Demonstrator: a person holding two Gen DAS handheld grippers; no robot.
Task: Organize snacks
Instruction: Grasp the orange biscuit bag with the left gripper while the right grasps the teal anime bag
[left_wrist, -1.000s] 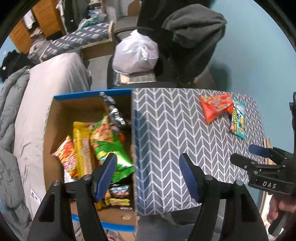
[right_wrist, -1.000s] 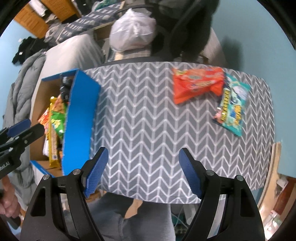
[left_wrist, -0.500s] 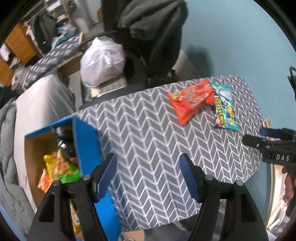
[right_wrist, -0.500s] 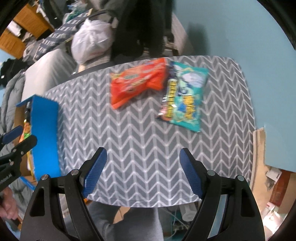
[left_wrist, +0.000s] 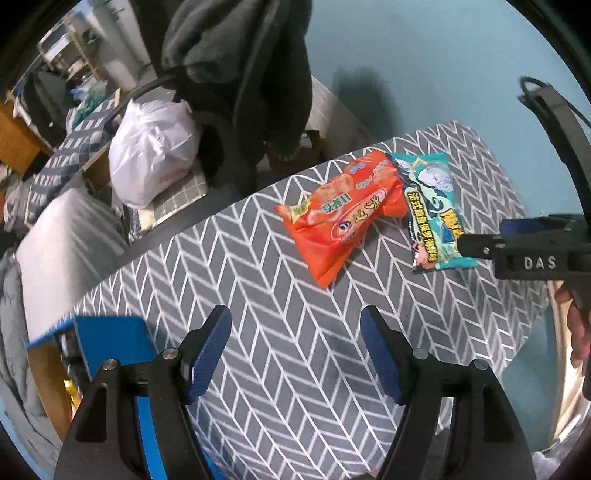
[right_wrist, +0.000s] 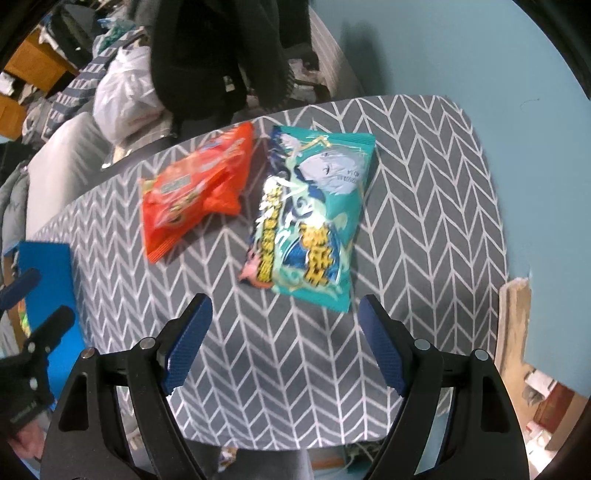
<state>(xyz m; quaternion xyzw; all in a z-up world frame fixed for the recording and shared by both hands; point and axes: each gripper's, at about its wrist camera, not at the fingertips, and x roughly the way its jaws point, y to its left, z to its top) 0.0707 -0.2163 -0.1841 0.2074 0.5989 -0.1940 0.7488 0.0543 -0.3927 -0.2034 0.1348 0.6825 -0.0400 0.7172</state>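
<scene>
1. Since a second ago both tools have swung away from the box toward the two packets, which now sit larger and nearer the middle of each view; the box has slid to the lower left edge.
2. The left tool (left_wrist: 295, 347) hangs spread over the bench (left_wrist: 258, 295), pinching nothing.
3. The orange packet (left_wrist: 340, 218) lies ahead of it, slightly right; the teal packet (left_wrist: 432, 206) lies further right, touching the orange one's far end.
4. The right tool (right_wrist: 284, 332) is also spread and empty, above the bench (right_wrist: 424, 184).
5. The teal packet (right_wrist: 314, 214) lies just ahead of its fingertips, between their lines; the orange packet (right_wrist: 195, 192) lies ahead to the left.
6. The box (left_wrist: 107, 339) sits at the bench's left edge, beside the left tool's left finger; its blue flap (right_wrist: 46, 280) shows far left of the right tool.
7. A white bag (left_wrist: 155, 151) sits beyond the bench.
</scene>
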